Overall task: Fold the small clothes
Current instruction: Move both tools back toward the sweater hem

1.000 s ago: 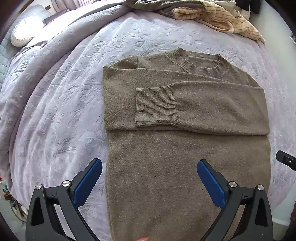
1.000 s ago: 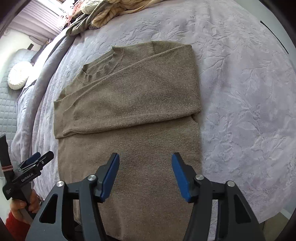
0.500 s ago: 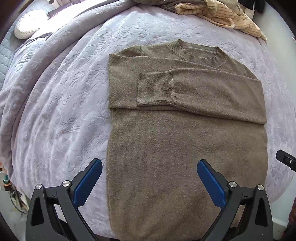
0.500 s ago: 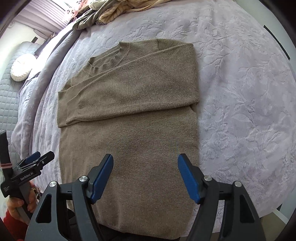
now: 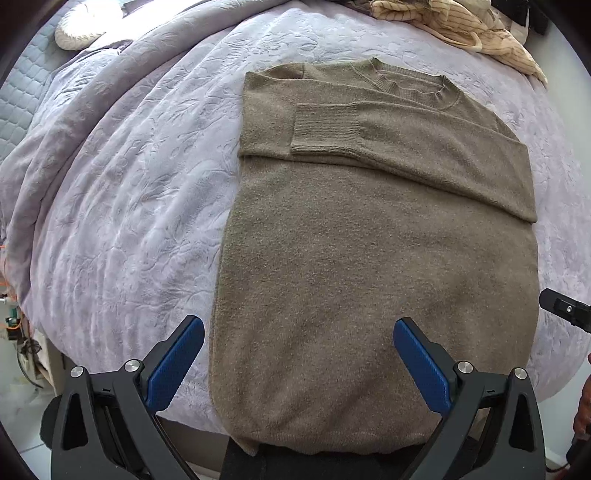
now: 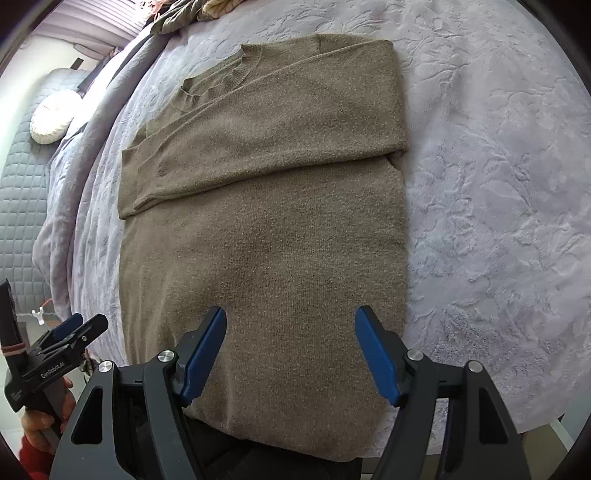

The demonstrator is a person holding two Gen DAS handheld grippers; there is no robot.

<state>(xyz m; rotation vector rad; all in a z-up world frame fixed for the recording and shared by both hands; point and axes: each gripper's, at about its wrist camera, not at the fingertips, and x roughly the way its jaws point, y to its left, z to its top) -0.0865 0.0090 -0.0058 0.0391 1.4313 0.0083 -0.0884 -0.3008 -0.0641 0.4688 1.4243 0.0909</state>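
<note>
An olive-brown knit sweater (image 5: 369,258) lies flat on the bed, collar far, hem at the near edge, both sleeves folded across its chest. The same sweater (image 6: 266,236) fills the middle of the right wrist view. My left gripper (image 5: 297,362) hangs open above the hem's left part, blue pads wide apart, nothing between them. Above the hem's right part my right gripper (image 6: 290,354) is open too and holds nothing. Both hover over the fabric without touching it. In the right wrist view the left gripper (image 6: 66,332) shows at the lower left, held by a hand.
A lilac embossed bedspread (image 5: 129,206) covers the bed, its near edge just below the hem. A heap of striped and olive clothes (image 5: 461,26) lies at the far end. A white round cushion (image 6: 50,118) and grey quilted headboard (image 6: 18,206) stand at the left.
Both grippers have drawn back toward the near edge of the bed, so the sweater's hem has come into view. The sweater has not moved. Both jaws stay open.
</note>
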